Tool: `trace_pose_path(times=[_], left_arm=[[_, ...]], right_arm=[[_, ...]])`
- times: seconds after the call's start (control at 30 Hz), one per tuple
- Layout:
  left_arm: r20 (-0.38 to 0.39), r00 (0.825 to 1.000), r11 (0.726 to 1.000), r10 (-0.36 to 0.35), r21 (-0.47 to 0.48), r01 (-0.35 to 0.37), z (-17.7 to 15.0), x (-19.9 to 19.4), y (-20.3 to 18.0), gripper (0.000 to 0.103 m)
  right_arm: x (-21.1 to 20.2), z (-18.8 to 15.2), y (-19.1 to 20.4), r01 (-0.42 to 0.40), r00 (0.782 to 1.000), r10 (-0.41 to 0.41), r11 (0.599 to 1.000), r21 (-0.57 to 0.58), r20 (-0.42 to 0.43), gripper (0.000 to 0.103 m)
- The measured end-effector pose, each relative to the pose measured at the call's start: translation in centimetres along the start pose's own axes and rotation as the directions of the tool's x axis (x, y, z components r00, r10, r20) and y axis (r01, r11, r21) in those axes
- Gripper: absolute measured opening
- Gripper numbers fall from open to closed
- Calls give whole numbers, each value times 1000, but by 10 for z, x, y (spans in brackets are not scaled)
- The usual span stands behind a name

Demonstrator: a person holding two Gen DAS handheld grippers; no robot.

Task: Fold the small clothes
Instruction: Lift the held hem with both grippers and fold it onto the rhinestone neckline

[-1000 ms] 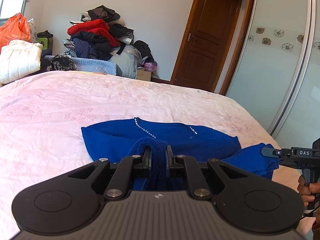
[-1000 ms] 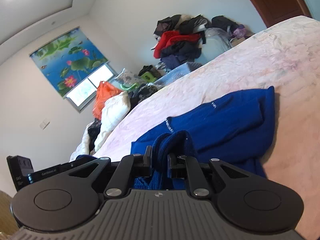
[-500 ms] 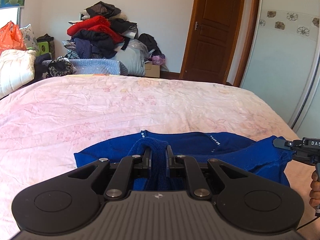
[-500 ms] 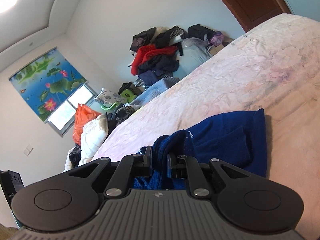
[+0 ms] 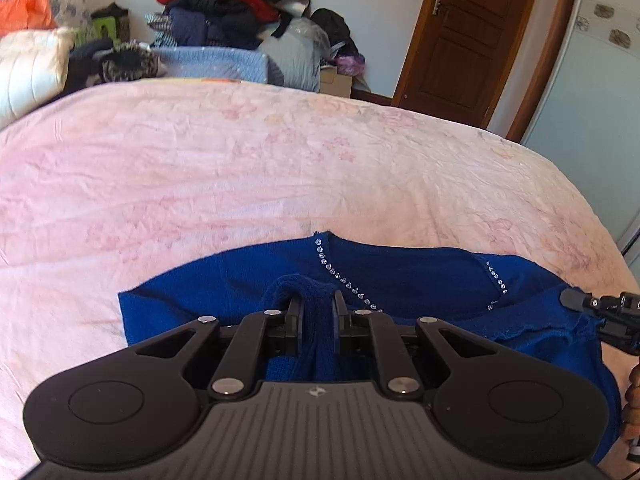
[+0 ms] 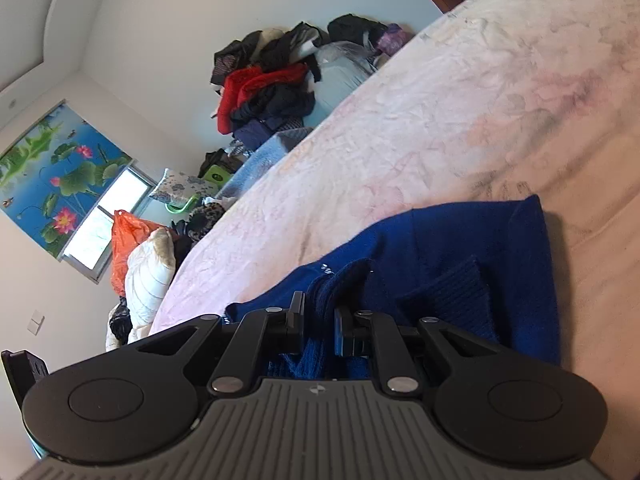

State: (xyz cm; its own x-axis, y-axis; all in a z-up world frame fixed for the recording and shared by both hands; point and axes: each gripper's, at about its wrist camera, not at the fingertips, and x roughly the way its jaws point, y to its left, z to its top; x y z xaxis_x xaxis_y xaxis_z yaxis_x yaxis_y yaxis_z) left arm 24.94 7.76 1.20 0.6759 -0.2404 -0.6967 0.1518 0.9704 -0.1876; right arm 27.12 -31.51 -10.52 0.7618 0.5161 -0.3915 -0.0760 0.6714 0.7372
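The deep blue knitted top with a line of small rhinestones along its neckline [image 5: 400, 276] lies at the near edge of the pink floral bedspread [image 5: 240, 168], its body spread flat in front of both cameras. In the right wrist view a ribbed cuff or hem lies doubled over the body on the far right side, so at least one part already seems folded inward, though the garment as a whole is far from a compact stack. The left gripper [image 5: 316, 312] is clamped on a bunched ridge of the blue knit, the cloth standing up between its fingers. The right gripper [image 6: 319, 320] likewise pinches a fold of the same fabric, its jaws drawn close around it. My reading is that the fold is in its early to middle stage: both near corners are gripped for carrying the edge across, and the laying down, smoothing and further halving remain. Beyond the bed stand a heap of red and dark clothes [image 5: 224, 4], a brown wooden door [image 5: 468, 32] and an orange plastic bag [image 5: 28, 6].
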Motion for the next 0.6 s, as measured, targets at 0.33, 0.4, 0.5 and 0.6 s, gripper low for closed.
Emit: trace_pose_path(times=[0.33,0.4,0.5,0.6], left_arm=[[-54,998,999,15,-30,-16,5,12,3,13],[-56,998,999,23,-25,-24,5,13,2,13],[-58,998,999,26,-21,-27,5,13,1,13],[-64,998,999,25,-20,-26,5,14,1,13]], right_arm=[[11,3,-5,8,1000,-8,1000,-1,-24,21],[12,4,-5,11,1000,-11,1000,-1,-27,21],[13,6,-4,17,999,-17,1000,-9,-30,22],[14,6,-4,20,999,-20,1000,-14,-32,22]])
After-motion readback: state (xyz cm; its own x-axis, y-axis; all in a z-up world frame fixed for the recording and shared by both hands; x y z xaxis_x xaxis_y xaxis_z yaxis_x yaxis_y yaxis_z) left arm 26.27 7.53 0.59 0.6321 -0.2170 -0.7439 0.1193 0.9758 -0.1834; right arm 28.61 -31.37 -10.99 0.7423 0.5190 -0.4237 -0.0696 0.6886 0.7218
